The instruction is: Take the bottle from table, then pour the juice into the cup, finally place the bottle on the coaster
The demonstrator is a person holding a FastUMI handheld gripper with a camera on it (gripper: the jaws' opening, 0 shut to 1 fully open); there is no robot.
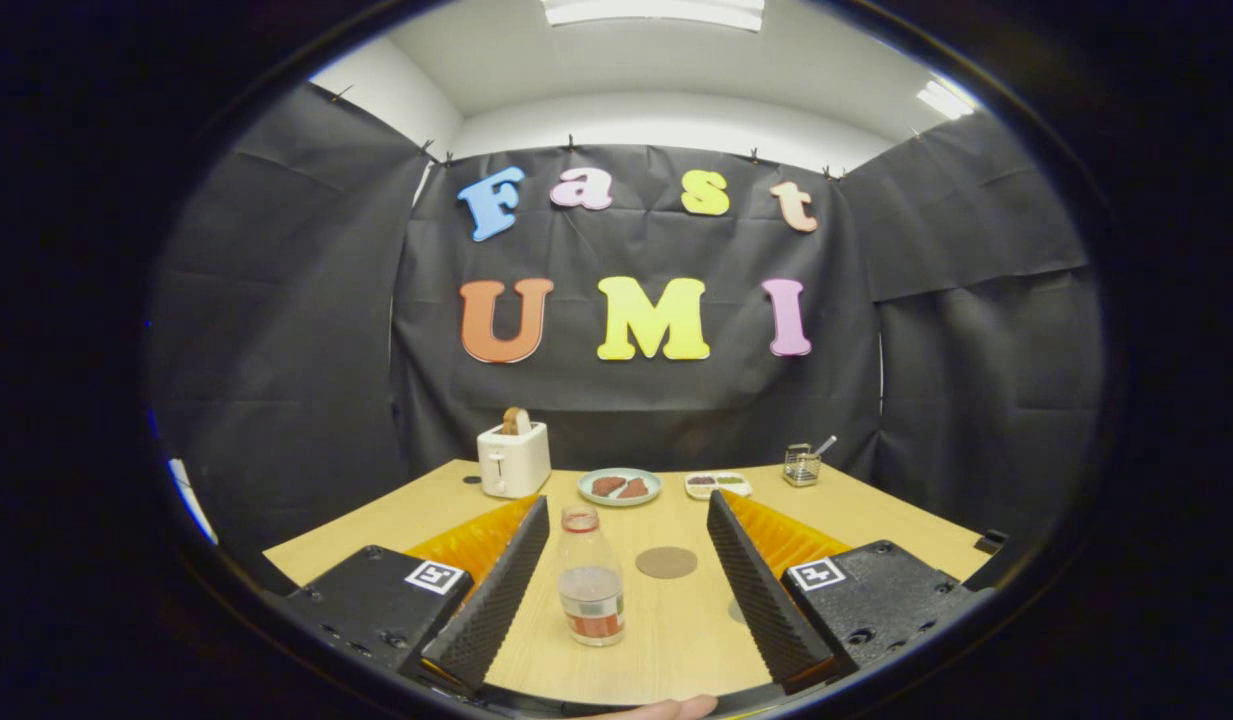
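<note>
Two fingers of the gripper (624, 570) stand wide apart, released, with nothing pressed between them, and the bottle (590, 580) stands upright on the wooden table (906, 520) in the gap, nearer the left finger than the right and touching neither. Its cap is on and liquid fills roughly the lower half. From the bottle, the round brown coaster (666, 562) lies flat at about two o'clock, just beyond and apart from it, bare on top. A pale edge that may be the cup's (738, 611) base peeks out beside the right finger at about three o'clock; too little of it shows to be sure. Farther off, at twelve o'clock, sit a toaster (514, 458), a plate (619, 487) with food, a small tray (717, 485) and a wire basket (802, 465). The scene fits either a reach in to grasp the bottle or a release after setting it down short of the coaster, so I judge only the grip itself. If a grasp is meant, it would go best with the fingers centred on the bottle's body below the shoulder, the left finger given a little more room, and the closing slow so the light bottle is not tipped.
</note>
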